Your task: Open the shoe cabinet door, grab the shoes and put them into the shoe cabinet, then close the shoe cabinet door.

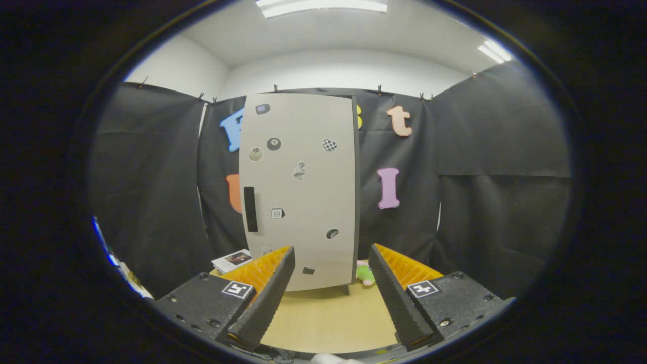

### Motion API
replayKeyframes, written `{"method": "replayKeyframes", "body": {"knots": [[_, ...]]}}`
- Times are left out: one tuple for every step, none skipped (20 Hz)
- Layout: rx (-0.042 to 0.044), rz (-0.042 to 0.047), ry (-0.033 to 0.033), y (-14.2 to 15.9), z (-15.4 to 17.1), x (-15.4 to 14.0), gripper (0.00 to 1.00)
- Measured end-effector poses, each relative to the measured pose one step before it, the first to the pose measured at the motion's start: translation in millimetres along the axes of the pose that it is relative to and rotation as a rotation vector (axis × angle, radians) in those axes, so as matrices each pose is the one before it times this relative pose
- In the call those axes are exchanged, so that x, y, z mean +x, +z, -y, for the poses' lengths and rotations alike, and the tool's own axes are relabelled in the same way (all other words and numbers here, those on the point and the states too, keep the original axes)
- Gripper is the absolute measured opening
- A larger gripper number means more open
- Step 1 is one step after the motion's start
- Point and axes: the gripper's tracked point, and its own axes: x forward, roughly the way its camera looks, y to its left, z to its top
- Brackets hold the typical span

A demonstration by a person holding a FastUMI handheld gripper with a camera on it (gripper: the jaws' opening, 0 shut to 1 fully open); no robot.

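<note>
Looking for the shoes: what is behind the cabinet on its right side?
A green and pink item peeks out behind the cabinet; most is covered. The gripper is open.

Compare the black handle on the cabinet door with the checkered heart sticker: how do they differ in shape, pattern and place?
The handle is a long upright bar; the heart sticker is small and heart-shaped. The handle is plain black; the sticker is checkered black and white. The handle sits low by the door's left edge; the sticker sits higher, toward the right. Both are on the closed cabinet door. The gripper stands short of the door, jaws open, holding nothing.
</note>
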Motion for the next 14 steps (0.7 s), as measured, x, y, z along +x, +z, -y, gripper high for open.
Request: {"method": "replayKeyframes", "body": {"knots": [[-0.00217, 0.00345, 0.00266, 1.65, -1.40, 0.48, 0.96], [-0.00549, 0.00227, 0.00180, 1.19, -0.68, -0.04, 0.96], [-0.00566, 0.00459, 0.00141, 0.83, -1.02, 0.04, 0.96], [-0.00451, 0.00301, 0.00212, 0.49, -1.36, 1.22, 0.97], [-0.00318, 0.00034, 0.00399, -0.68, -1.62, 1.21, 0.96], [-0.00189, -0.00415, 0.00480, -1.28, -0.98, 1.86, 0.97], [-0.00033, -0.00445, 0.00382, -1.42, -1.44, 0.80, 0.97], [-0.00095, -0.00235, 0.00133, -0.63, -0.29, 0.93, 0.97], [-0.00096, -0.00367, -0.00137, -1.39, 0.97, 1.33, 0.96], [0.00002, -0.00250, -0.00169, -0.63, 0.95, 1.22, 0.97], [0.00150, -0.00277, -0.00143, -1.29, 0.49, 1.10, 0.97], [0.00284, 0.00216, -0.00281, 0.05, 0.75, 1.52, 0.97], [0.00234, -0.00078, -0.00396, -0.31, 1.45, 1.92, 0.96], [0.00155, -0.00334, -0.00238, -0.96, 0.25, 1.39, 0.96]]}}
